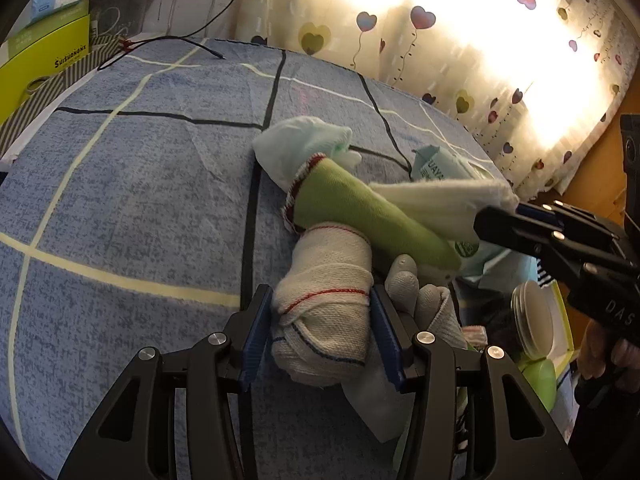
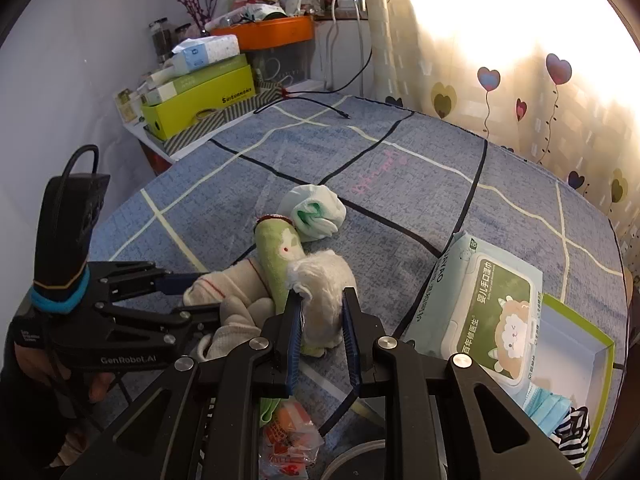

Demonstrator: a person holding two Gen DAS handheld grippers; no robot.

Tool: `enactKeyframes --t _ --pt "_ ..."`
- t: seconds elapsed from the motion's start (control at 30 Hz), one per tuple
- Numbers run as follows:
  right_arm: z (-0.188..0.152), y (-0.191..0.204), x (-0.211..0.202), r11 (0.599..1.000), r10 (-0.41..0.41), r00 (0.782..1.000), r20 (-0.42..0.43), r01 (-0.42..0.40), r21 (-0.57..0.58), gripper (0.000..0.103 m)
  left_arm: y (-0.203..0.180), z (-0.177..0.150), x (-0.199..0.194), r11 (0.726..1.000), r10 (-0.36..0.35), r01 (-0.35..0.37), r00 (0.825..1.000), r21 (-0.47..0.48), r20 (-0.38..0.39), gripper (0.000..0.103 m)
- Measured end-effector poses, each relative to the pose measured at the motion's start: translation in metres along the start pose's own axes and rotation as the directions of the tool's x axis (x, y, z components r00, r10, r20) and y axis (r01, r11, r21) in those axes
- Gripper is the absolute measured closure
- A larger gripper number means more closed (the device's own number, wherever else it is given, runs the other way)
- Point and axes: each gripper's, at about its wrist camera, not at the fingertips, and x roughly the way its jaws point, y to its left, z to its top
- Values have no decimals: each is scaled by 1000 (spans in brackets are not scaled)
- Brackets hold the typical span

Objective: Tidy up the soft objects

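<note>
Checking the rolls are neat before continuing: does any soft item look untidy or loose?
Yes. The work glove beside the rolled white cloth lies unrolled, fingers splayed. The green roll and pale green bundle look tight.

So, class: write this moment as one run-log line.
left gripper: shut on white work glove | right gripper: shut on fluffy white cloth | green roll: on bed

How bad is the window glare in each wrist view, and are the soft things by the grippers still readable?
Left wrist view: the curtain is blown out white at upper right, yet the rolled white cloth in the left gripper is evenly lit and sharp. Right wrist view: glare washes out the upper right corner; the fluffy white cloth is clear. Both views bend the bedsheet lines.
</note>
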Motion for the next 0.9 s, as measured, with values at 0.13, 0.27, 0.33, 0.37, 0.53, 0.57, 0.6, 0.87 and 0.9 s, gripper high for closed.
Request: enactKeyframes --t 0.13,0.27,0.33,0.37,0.53,0.57,0.6,0.87,0.9 --pt "-2 1 -3 1000 5 1000 6 -5 -2 85 1 -6 -1 1000 -13 13 1000 -27 2 55" --pt "-3 -1 -7 1000 4 1000 18 -4 3 85 3 -10 -11 999 18 -16 999 -46 37 56" --pt "-3 -1 -10 1000 4 1000 26 -4 6 85 6 -11 -18 998 24 -20 998 -66 57 56" --pt "-3 -2 -12 1000 4 1000 30 -4 8 85 7 -12 -22 997 31 -26 997 -71 68 56" --pt "-5 0 -21 1000 7 999 52 -8 14 85 10 -14 -39 995 56 -46 992 -93 109 56" --pt "-6 0 -24 1000 9 998 59 -10 17 85 11 -14 -41 994 60 -49 992 -97 115 56" --pt "-6 0 -25 1000 10 998 64 -11 19 85 11 -14 -44 993 63 -51 991 -102 120 56" --pt "-13 -3 -51 999 4 992 126 -10 52 85 -4 -14 -69 995 59 -45 983 -85 173 56" --pt "-14 -3 -55 998 2 991 135 -10 55 85 -7 -14 -71 996 57 -43 983 -80 177 56"
